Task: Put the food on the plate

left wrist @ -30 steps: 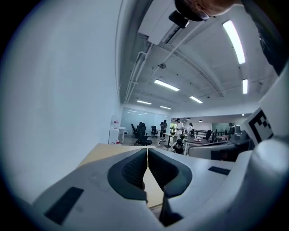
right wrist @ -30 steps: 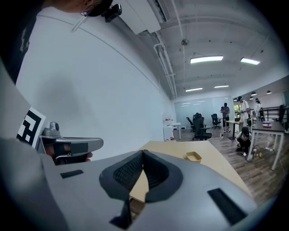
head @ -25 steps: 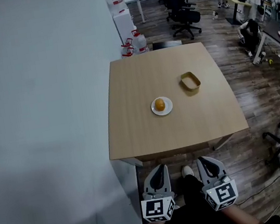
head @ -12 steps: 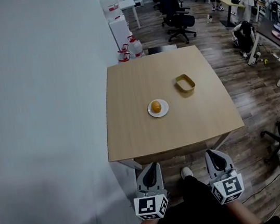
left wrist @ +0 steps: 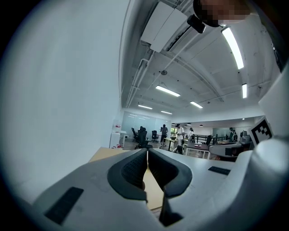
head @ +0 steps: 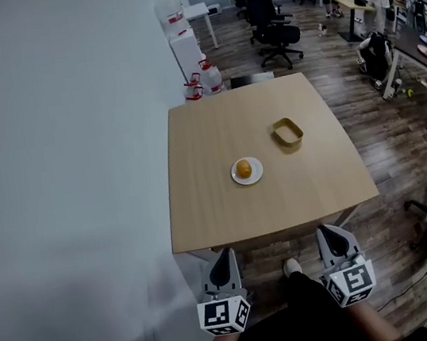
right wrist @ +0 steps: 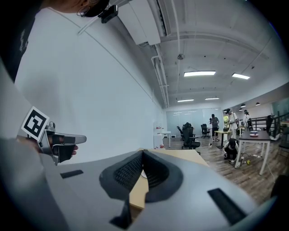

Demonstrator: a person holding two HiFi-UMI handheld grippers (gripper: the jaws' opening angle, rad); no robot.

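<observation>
Hanging low at the bottom of the head view, the grey left gripper (head: 225, 254) has its black ribbed pads (left wrist: 133, 169) pressed together with nothing between them. The grey right gripper (head: 325, 231) beside it is closed and empty too. Both sit short of the near edge of the light wooden square table (head: 204, 215), well apart from everything on it. They are probably held back at the body because nothing needs grabbing.

The small round orange food (head: 244, 170) lies on the white round plate (head: 257, 176) at mid-frame, so the task looks finished. A tan rectangular tray (head: 288, 131) sits near the plate, up and to the right, not touching it; it looks empty, so it may be where the food came from.

The rest of the tabletop is bare. A plain white wall (head: 50, 151) fills the left half of the frame and dark wood-plank floor (head: 389, 138) the right. Clear water jugs (head: 207, 78) stand at the table's far left corner. Black office chairs (head: 269, 16) and people at desks are at the top right.
</observation>
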